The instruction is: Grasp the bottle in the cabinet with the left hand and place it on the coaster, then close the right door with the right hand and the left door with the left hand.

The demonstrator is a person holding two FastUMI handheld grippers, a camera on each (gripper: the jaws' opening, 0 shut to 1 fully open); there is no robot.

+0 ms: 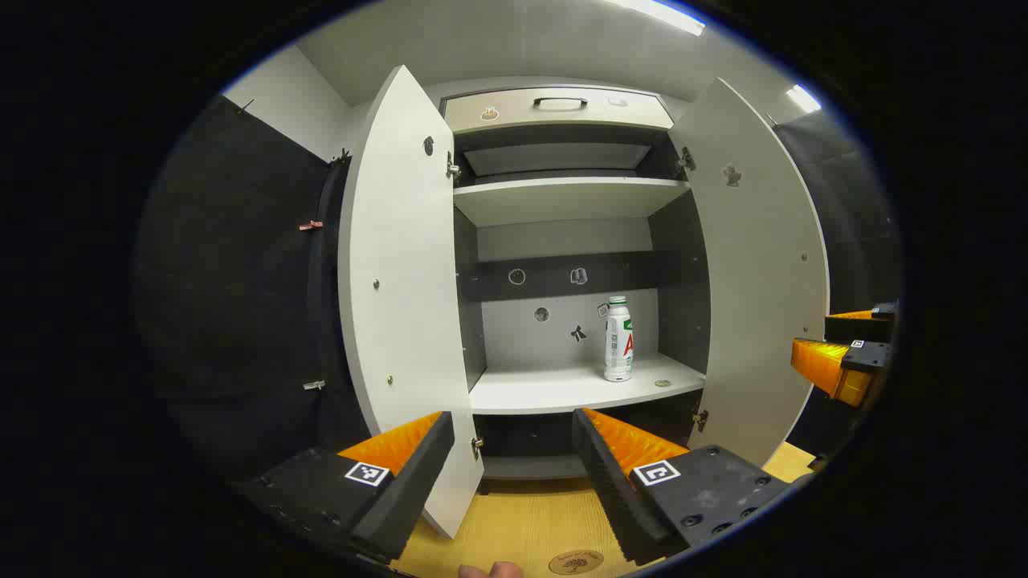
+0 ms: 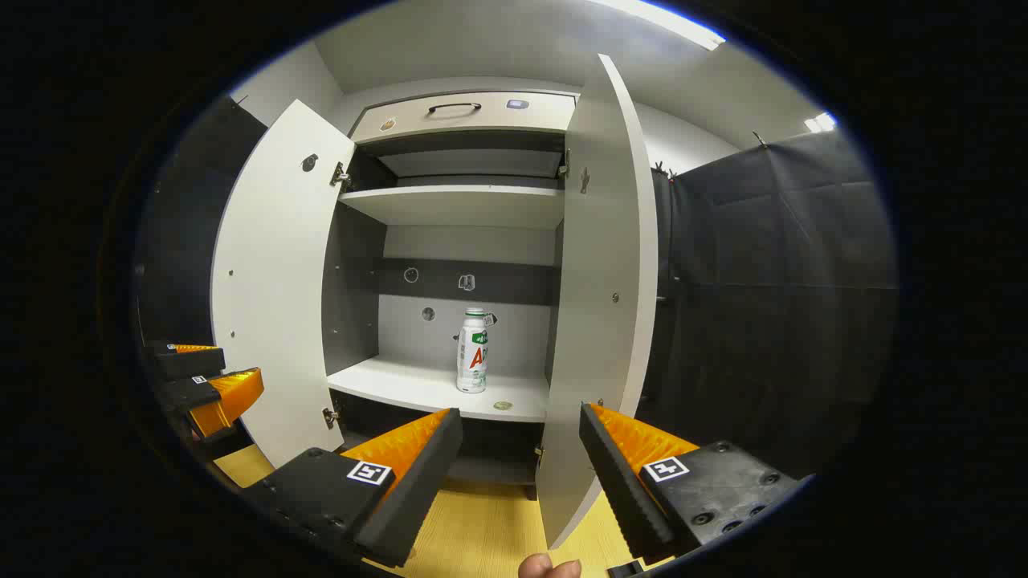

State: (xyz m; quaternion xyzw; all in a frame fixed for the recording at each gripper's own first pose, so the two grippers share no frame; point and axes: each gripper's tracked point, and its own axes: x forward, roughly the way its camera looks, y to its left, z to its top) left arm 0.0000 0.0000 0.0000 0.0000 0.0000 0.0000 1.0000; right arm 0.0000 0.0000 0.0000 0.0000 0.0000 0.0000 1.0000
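Both doors of the cabinet [image 1: 562,241] stood wide open, the left door [image 1: 401,305] and the right door [image 1: 759,273] swung out toward the cameras, with black booth cloth hanging on either side and strip lights on the pale ceiling. Above the shelves sat a drawer front [image 1: 558,108] with a dark handle. On the lower white shelf [image 1: 554,389] the bottle [image 1: 618,339], white with a pale cap and a printed label, stood upright toward the right side, near the right inner wall, with a small round sticker on the shelf just beside it. A yellow wood-grain tabletop [image 1: 522,522] ran beneath the cabinet, and on it, at the bottom edge of the left gripper view, lay a round brown coaster [image 1: 576,561], well apart from the bottle. The left gripper [image 1: 514,474] hovered level in front of the cabinet, its jaws spread and pinching nothing. The right gripper [image 2: 518,470] was held likewise, facing the right door's edge, fingers apart and empty; in its view the bottle [image 2: 472,352] showed upright on the shelf.
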